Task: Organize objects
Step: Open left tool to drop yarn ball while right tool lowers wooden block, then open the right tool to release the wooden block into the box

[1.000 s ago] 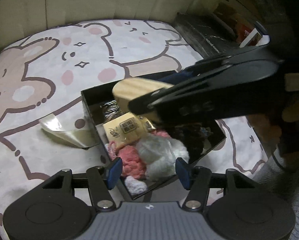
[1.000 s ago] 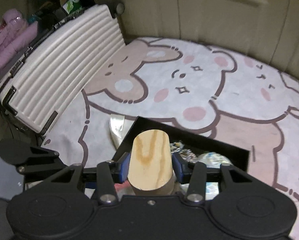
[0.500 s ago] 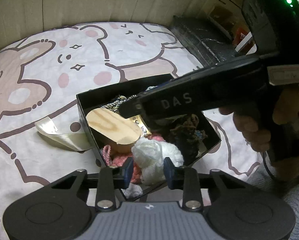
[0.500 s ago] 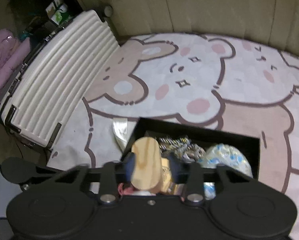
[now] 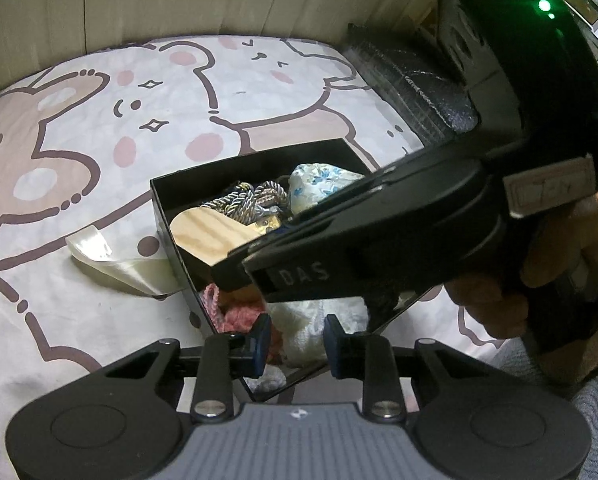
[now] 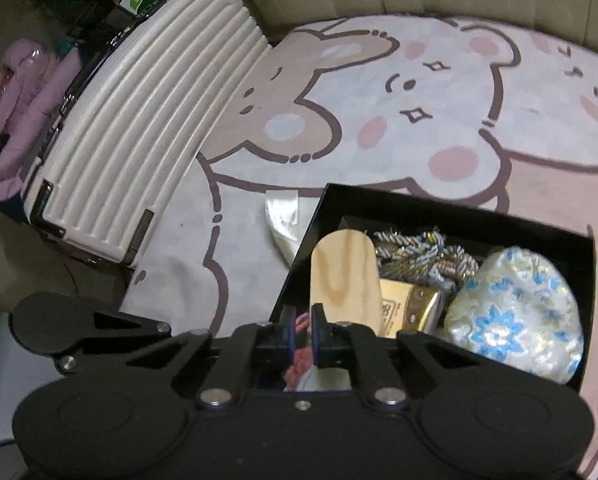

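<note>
Inside the black box [image 6: 451,216] on the bear-print blanket [image 6: 439,128], the wooden piece [image 6: 345,276] now lies free, leaning against the box's left wall beside the braided cord [image 6: 423,256] and the gold packet [image 6: 407,304]. A second ago it was clamped upright between the right gripper's [image 6: 302,338] pads; since then it has been let go, and the jaws have come together with nothing between them — only a scrap of pink yarn shows behind the narrow gap. That gripper has also dropped lower over the box's near-left corner.

The left gripper [image 5: 295,338] has narrowed too. Its blue pads now stand close on either side of the white fluffy ball [image 5: 311,320] at the box's near edge, and they look to be pinching it (the contact is partly hidden under the right tool's body, so I judge rather than see the grip). The floral pouch [image 6: 515,312] sits at the right end of the box, untouched.

So one item is stowed. A cream ribbon [image 5: 111,256] lies on the blanket just outside the box — probably the next thing to go in.
</note>
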Demonstrator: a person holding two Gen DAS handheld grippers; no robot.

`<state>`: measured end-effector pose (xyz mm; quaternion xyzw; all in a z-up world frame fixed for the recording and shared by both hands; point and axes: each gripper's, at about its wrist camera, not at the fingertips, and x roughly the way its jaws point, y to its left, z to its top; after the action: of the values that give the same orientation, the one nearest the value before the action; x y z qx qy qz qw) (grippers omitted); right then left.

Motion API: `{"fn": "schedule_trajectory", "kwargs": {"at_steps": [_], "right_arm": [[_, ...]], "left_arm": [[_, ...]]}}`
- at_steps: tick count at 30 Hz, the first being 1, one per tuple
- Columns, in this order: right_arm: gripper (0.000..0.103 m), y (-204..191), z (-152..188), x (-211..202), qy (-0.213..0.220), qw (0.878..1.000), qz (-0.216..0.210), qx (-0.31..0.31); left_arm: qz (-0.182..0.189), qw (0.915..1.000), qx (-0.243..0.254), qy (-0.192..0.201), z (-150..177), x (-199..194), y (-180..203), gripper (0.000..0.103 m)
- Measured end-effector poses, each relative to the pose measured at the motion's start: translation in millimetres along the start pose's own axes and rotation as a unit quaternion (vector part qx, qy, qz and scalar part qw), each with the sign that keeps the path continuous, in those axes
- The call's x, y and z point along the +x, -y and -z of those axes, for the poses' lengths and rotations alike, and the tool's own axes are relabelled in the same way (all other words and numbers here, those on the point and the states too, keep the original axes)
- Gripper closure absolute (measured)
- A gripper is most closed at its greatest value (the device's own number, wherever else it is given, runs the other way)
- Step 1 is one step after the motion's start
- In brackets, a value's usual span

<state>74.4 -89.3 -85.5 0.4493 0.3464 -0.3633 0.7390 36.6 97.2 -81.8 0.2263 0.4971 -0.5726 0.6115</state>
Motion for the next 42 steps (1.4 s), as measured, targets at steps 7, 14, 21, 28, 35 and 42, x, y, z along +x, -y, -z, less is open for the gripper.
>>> {"fn": "schedule_trajectory", "kwargs": {"at_steps": [7, 14, 21, 28, 35, 42], "right_arm": [[0.095, 7.3, -3.8, -21.2, 0.034, 0.999, 0.006, 0.011], [0.082, 13.6, -4.6, -43.7, 0.060, 0.998, 0.033, 0.007], [0.069, 16.8, 3.6, -73.3, 0.088, 0.994, 0.069, 0.005], [0.050, 19.2, 15.4, -108.6, 0.113, 0.989, 0.092, 0.005], [0.034, 12.1, 37.4, -135.5, 0.130, 0.984, 0.123, -0.006], [0.013, 10.3, 60.3, -164.1, 0.157, 0.974, 0.165, 0.002]], "left_arm": [[0.000, 1.0000, -0.006, -0.004, -1.5, 3.1, -2.0, 0.074], [-0.003, 0.9996, -0.023, 0.018, -6.1, -5.7, -6.3, 0.075], [-0.019, 0.9976, -0.048, 0.046, -15.1, -21.0, -11.2, 0.073], [-0.054, 0.9927, -0.070, 0.081, -24.4, -51.4, -9.8, 0.042], [-0.099, 0.9859, -0.076, 0.111, -18.0, -79.4, 8.9, 0.016], [-0.121, 0.9813, -0.071, 0.131, -4.4, -94.4, 26.7, 0.005]]}}
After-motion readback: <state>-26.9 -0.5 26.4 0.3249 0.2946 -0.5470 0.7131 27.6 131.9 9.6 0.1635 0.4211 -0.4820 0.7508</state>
